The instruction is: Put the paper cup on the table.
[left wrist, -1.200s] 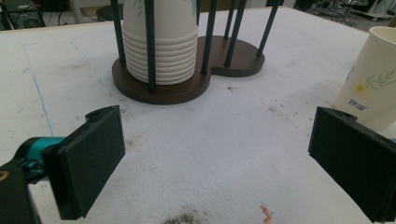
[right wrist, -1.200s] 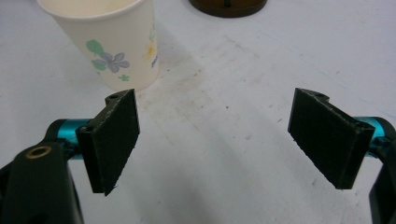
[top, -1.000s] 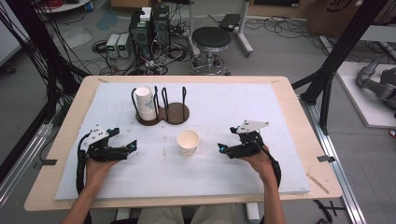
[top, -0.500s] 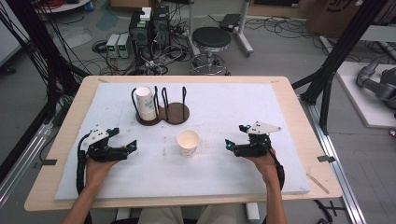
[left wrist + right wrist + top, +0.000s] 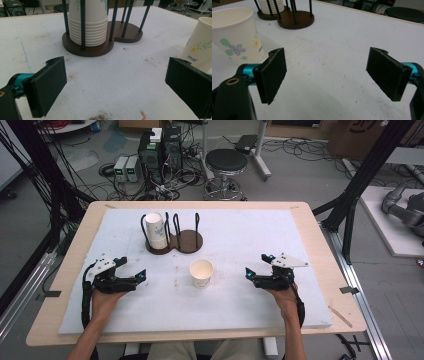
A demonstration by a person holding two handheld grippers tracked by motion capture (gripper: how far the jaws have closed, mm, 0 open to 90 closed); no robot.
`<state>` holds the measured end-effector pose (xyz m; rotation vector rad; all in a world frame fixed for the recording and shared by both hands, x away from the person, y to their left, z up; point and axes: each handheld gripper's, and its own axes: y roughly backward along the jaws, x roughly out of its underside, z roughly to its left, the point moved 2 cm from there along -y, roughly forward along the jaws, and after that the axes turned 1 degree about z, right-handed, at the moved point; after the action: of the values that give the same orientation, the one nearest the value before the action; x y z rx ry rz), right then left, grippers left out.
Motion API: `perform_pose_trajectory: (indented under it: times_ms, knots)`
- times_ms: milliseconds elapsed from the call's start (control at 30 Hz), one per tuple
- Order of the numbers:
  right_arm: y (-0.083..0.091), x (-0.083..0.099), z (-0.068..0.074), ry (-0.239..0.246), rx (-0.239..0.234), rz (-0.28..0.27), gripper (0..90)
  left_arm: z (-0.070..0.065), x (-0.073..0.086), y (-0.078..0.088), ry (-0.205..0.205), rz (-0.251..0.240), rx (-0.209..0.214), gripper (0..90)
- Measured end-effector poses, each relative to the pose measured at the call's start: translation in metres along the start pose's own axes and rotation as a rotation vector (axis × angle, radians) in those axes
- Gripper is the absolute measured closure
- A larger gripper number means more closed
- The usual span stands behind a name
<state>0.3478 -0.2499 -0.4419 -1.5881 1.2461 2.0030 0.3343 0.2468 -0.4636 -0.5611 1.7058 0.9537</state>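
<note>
Since a second ago your right gripper (image 5: 256, 269) has drifted out toward the table's right edge, away from the paper cup (image 5: 201, 272), while your left gripper (image 5: 134, 274) has stayed put. You work on a wooden table (image 5: 320, 245) covered by a white foam mat (image 5: 250, 235), speckled with dirt in the gripper views; beyond it lie cables, electronics boxes and a round stool (image 5: 226, 161) on a grey floor. One loose cup stands upright and empty between your grippers, near the mat's middle, white with a pale flower print (image 5: 235, 48). Behind it sits one brown two-slot holder (image 5: 175, 241) with dark rods, a stack of cups (image 5: 155, 230) in its left slot. Both of your grippers gape wide, holding nothing.
</note>
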Motion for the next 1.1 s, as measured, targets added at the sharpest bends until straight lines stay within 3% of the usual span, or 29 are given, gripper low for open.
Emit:
perform_pose_trajectory:
  times_ms: [600, 1100]
  knots:
    - [0.003, 0.014, -0.003, -0.038, 0.037, -0.029, 16.9, 0.001, 0.000, 0.002, 0.005, -0.018, 0.003, 3.8]
    - [0.004, 0.014, -0.001, -0.012, 0.043, -0.050, 16.9, 0.000, 0.001, 0.002, 0.003, -0.022, 0.005, 3.8]
